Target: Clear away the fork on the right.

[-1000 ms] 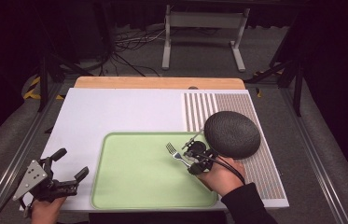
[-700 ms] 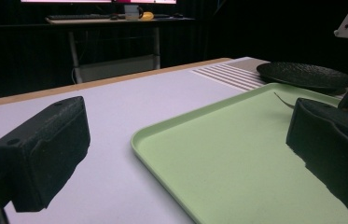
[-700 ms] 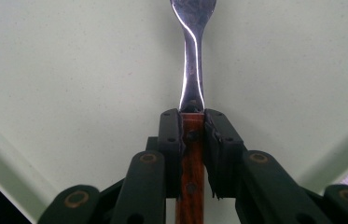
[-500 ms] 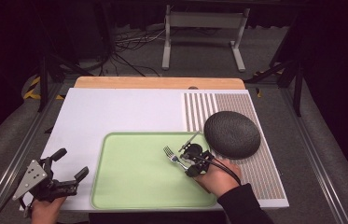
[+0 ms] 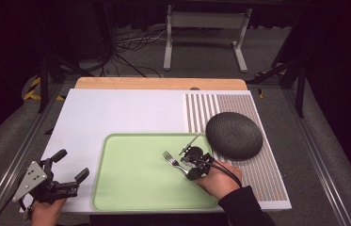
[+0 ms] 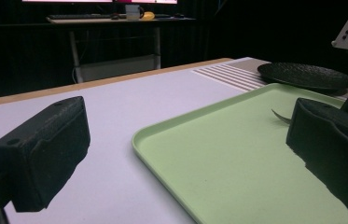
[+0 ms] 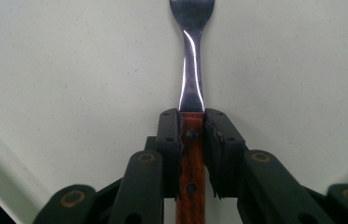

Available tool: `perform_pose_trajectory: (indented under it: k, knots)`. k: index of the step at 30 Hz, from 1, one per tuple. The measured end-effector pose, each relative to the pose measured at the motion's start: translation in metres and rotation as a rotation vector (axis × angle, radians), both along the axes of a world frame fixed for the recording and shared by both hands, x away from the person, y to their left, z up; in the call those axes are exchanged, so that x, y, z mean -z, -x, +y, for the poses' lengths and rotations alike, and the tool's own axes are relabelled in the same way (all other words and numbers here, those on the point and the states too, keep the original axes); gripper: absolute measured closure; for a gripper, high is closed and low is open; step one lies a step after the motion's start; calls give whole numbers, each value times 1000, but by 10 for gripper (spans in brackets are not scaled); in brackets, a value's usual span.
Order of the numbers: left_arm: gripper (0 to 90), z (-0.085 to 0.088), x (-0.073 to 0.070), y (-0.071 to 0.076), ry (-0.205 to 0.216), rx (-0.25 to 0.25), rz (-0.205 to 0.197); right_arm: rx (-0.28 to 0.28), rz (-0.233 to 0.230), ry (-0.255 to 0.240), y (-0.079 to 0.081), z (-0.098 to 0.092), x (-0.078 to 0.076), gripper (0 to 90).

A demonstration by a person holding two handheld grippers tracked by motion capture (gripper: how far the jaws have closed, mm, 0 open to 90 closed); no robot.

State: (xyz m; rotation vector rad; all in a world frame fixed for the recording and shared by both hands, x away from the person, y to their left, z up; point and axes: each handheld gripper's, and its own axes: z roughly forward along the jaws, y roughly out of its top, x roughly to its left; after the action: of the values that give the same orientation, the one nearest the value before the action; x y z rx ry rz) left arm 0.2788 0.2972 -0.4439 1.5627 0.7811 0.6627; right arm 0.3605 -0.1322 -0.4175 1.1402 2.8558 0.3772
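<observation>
The right gripper's fingers [image 7: 191, 154] clamp the wooden handle of a fork [image 7: 191, 70]. Its long axis runs straight out from them, tines leading, low over the green tray [image 5: 131, 188], right of the tray's middle. A dark domed lid [image 5: 234, 135] lies just beyond the tray's right edge. The left gripper [image 5: 72, 165], fingers spread and empty, hovers off the tray's left edge, farther from the fork.

Bare green tray [image 5: 131, 183] floor from 9 to 12 o'clock of the fork [image 5: 173, 161]: free passage there. At 2 o'clock, a dark domed lid [image 5: 234, 134] just beside the tray's rim, blocking that side. Low raised tray rim all round, a small step. At 11 o'clock, broad white tabletop [image 5: 116, 113], unobstructed. At 8 o'clock, left gripper [image 5: 69, 177], wide-jawed, off the tray's near corner.
</observation>
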Motion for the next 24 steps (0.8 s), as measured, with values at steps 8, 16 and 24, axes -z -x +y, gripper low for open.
perform_pose_trajectory:
  k: [8, 16, 24]
  knots:
    - [3, 0, 0, 0, 4, 2, 0, -37, -36, -17, 1, -1, -6, 582]
    - [3, 0, 0, 0, 5, 1, 1, -165, -161, -92, 3, 6, -18, 434]
    - [2, -1, 0, -1, 4, 2, 0, -294, -232, -136, 4, 19, -24, 846]
